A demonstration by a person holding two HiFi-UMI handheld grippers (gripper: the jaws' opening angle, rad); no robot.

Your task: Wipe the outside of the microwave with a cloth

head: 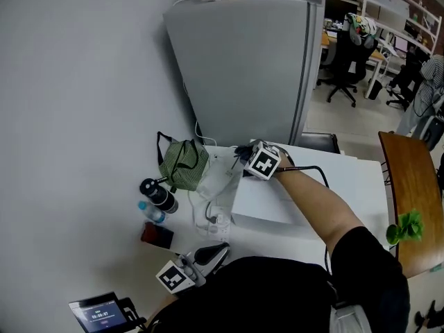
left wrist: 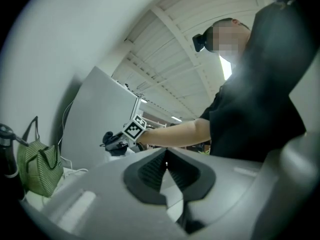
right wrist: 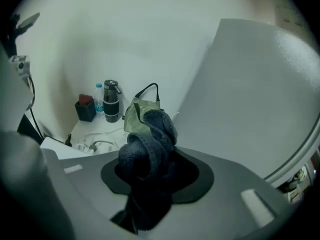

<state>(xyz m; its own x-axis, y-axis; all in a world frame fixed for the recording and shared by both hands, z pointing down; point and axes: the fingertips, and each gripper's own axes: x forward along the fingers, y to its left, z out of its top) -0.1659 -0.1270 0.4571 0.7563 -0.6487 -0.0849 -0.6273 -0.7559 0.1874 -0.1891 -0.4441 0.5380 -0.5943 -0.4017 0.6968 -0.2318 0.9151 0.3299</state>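
The white microwave [head: 267,201] sits on the white table [head: 361,186], in front of me. My right gripper [head: 244,154] is at its far left top corner, shut on a bunched dark blue cloth [head: 241,151]. In the right gripper view the cloth [right wrist: 155,129] bulges out between the jaws of that gripper [right wrist: 151,156]. Low down by my body, at the table's near left, my left gripper [head: 218,250] is shut with nothing in it. In the left gripper view its pads meet at the tip of the left gripper [left wrist: 165,165], which points at my right arm.
A tall grey fridge [head: 243,68] stands right behind the table. Left of the microwave are a green striped bag [head: 182,164], a dark flask [head: 158,194], a water bottle [head: 151,212], a dark box [head: 157,236] and white cables [head: 211,214]. A wooden table [head: 409,179] is at right.
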